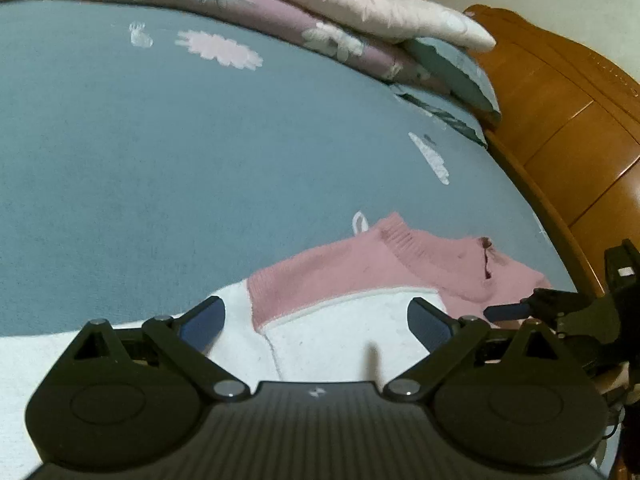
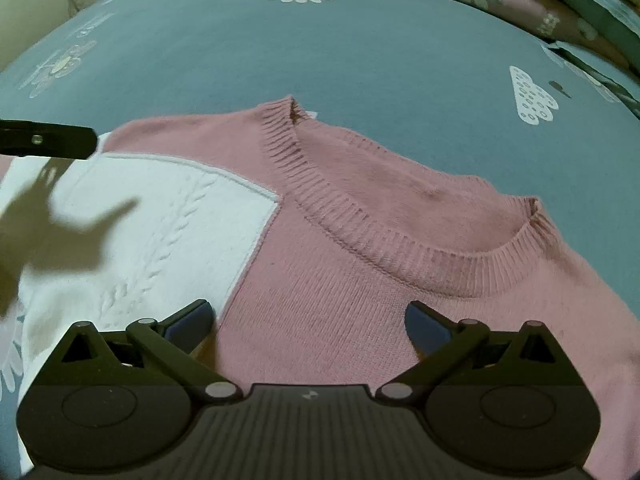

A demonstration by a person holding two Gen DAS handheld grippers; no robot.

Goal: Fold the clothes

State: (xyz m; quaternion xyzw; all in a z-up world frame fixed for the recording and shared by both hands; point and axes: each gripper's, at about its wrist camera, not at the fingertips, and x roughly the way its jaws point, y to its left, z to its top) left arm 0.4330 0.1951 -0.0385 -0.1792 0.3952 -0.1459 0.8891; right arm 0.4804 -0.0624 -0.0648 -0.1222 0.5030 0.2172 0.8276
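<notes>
Currently a pink and white knit sweater [image 2: 340, 248] lies flat on the bed [image 1: 160, 160], which is covered by a blue-grey sheet printed with pale flowers. Sweater's ribbed collar [image 2: 400, 248] faces up in the right wrist view; shoulders and chest pink, a white cable-knit panel [image 2: 152, 220] to the left of the pink.

Right tongs [image 2: 308, 320] hang just above the pink chest, below the collar. Jaws wide apart, nothing between the pads; no cloth pinched. Whether the tips touch the knit cannot be told.

Left tongs [image 1: 316, 320] sit over the white part of the sweater, near the seam where white meets pink. Jaws also apart, pads clear of the cloth as far as can be seen, nothing gripped.

Each tool shows in the other's view: a dark finger of the left tongs enters at the left edge of the right wrist view, over the white panel, casting a shadow [image 2: 68, 224] on it; the right tongs appear at the right edge of the left wrist view, beside the pink shoulder.

Beyond the sweater, a folded floral quilt [image 1: 280, 12] in mauve and cream lies along the far side of the bed. Wooden bed frame [image 1: 560, 112], orange-brown, runs along the right.
</notes>
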